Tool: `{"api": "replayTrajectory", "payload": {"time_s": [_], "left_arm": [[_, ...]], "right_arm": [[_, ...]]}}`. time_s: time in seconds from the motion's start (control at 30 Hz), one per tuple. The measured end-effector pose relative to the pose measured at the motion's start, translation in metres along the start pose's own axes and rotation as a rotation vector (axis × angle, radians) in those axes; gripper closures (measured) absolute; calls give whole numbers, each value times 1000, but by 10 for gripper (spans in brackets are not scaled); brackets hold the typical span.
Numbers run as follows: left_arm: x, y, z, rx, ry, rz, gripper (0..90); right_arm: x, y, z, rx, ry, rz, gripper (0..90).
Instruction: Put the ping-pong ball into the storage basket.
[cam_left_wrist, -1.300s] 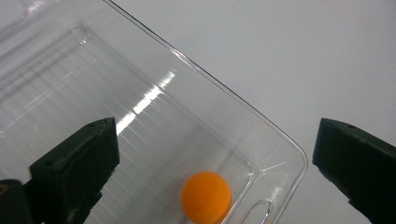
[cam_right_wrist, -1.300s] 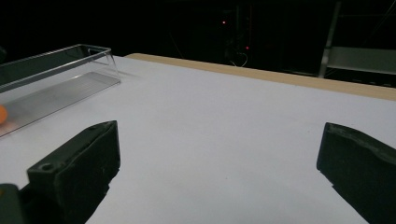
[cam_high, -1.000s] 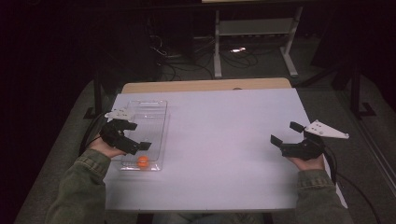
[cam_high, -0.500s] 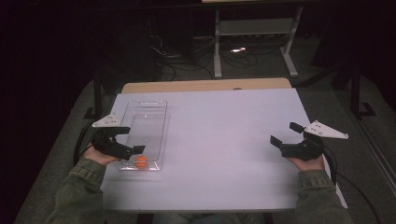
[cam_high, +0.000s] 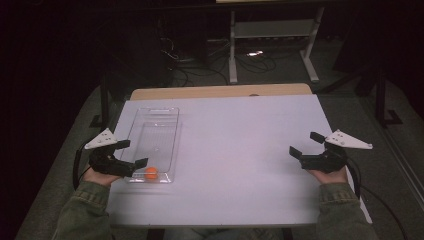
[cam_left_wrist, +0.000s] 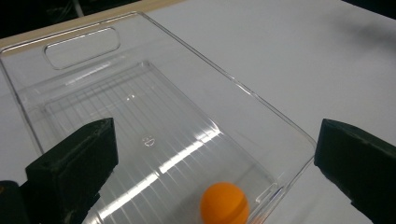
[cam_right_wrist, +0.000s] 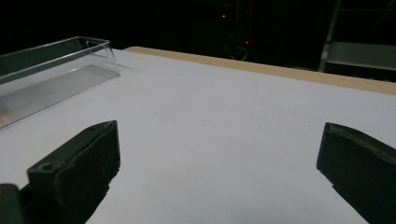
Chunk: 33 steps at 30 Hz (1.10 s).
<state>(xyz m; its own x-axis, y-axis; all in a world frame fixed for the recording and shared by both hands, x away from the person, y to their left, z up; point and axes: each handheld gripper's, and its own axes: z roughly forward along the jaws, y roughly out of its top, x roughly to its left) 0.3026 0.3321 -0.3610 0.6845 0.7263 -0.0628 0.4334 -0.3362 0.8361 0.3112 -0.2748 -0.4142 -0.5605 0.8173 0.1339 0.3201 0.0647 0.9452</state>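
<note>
Left gripper (cam_high: 131, 154), jaws apart, now drawn back to the near-left corner of the clear tray (cam_high: 159, 114), leaving the orange ball (cam_high: 151, 173) released inside its near end; right gripper (cam_high: 306, 144) idle, also spread.

The left gripper view's lower edge cuts off the orange ball (cam_left_wrist: 225, 204).

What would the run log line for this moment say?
left hand-held gripper: open, beside tray's near end | ball: orange, inside clear tray, near end | right hand-held gripper: open, over bare table
</note>
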Motion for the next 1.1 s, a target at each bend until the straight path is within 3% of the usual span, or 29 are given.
{"api": "replayTrajectory", "payload": {"time_s": [0.27, 0.8, 1.0, 1.1], "left_arm": [[3, -12, -7, -76, 9, -18, 0], [2, -34, -16, -202, 114, -52, 0], [5, -45, -19, -242, 127, -79, 0], [3, -49, -21, -265, 137, -75, 0]], "right_arm": [[0, 0, 0, 4, 1, -1, 0], [1, 0, 1, 1, -1, -4, 0], [1, 0, 1, -3, 0, -6, 0], [1, 0, 1, -3, 1, -8, 0]]}}
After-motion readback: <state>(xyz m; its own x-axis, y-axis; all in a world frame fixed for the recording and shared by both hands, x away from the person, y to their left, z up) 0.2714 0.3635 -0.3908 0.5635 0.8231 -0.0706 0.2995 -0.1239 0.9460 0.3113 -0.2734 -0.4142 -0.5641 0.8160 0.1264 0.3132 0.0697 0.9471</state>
